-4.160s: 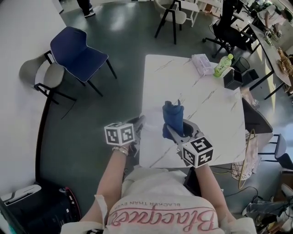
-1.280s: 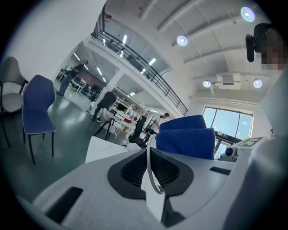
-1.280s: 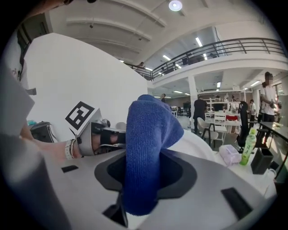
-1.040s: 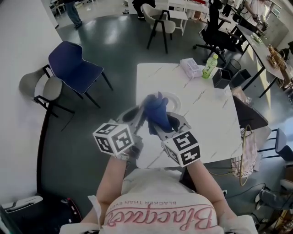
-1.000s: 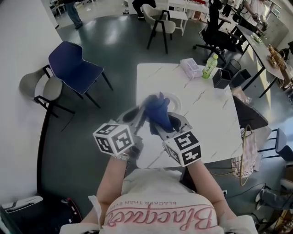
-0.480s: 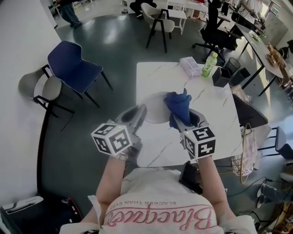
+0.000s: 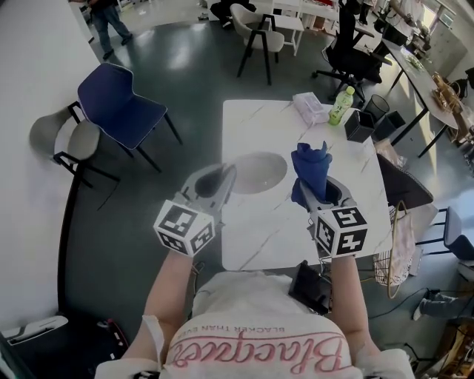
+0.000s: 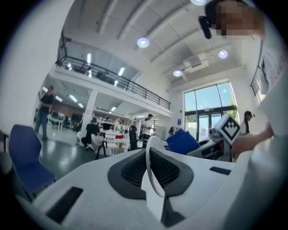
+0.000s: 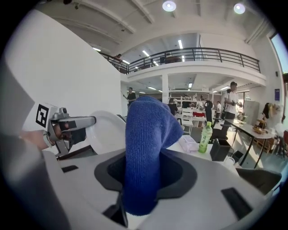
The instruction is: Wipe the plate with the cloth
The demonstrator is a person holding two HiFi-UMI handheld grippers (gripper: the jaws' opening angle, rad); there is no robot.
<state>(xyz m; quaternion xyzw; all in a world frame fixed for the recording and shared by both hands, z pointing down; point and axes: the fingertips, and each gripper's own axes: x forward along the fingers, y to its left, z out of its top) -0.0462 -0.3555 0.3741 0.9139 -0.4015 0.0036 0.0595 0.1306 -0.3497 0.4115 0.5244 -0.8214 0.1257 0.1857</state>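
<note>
Gripping round glossy white plate [image 7: 255,172] by rim | fuzzy blue cloth [image 7: 309,166] bunched upright

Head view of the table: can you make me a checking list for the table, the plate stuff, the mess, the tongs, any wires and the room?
Surface: white marble table.
Job's things: white plate held up off the table; blue cloth beside it, not touching.
Clutter: green bottle, clear packet and black box at the far corner.
Grippers: left tongs shut on the plate's rim; right tongs shut on the cloth.
Cables: nothing seen.
Surroundings: blue chair, grey chair, person far off.
</note>
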